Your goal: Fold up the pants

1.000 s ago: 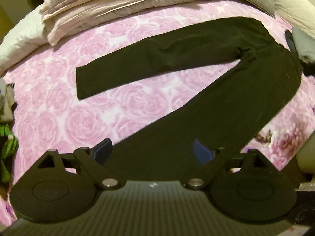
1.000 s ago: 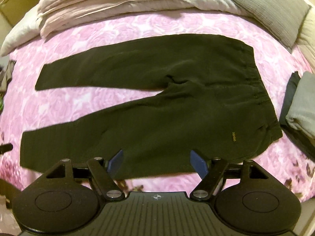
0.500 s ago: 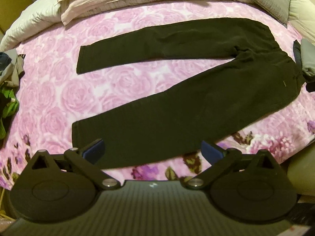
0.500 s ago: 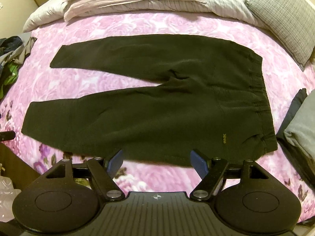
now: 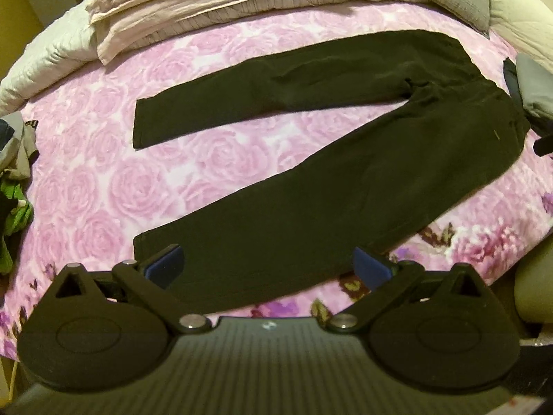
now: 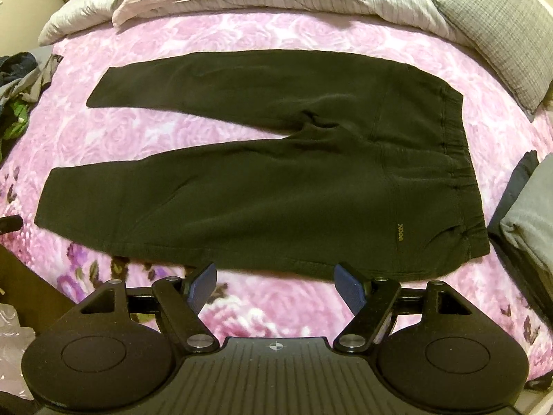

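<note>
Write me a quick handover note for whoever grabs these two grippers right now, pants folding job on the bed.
Left gripper: jaws have just been opening, now wide and empty, over the near leg's cuff end.
Right gripper: open, empty, hovering just off the pants' near edge, toward the waist end.
Pants: dark, spread flat on the pink rose bedspread, legs splayed apart to the left, waistband to the right beside a stack of folded clothes.
Done: pants laid out flat.
Left: all folding. Probably bring one leg over the other first, then fold lengthwise.
</note>
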Motion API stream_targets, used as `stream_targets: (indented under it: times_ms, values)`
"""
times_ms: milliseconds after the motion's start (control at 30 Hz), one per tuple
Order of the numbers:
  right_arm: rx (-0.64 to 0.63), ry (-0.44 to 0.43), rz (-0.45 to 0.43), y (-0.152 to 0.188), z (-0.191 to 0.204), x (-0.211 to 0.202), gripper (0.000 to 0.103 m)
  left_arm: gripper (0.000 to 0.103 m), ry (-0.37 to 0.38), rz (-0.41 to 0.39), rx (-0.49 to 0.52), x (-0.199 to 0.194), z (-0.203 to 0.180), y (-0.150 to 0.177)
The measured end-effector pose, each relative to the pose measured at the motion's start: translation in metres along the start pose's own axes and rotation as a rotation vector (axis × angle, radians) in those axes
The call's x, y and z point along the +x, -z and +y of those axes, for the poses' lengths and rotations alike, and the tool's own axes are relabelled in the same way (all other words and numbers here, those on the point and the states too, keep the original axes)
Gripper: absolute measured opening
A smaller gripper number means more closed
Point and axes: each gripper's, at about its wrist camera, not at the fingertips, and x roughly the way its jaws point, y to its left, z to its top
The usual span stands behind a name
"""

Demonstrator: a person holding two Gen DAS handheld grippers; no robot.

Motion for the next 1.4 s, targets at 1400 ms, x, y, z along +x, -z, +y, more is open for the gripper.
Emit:
stream_targets:
  times_ms: [1400]
  values:
    - [-0.235,0.065,0.042,-0.179,-0.131,0.084,0.072,0.102,-0.126,0.158,0.040,0.113,0.012,-0.151]
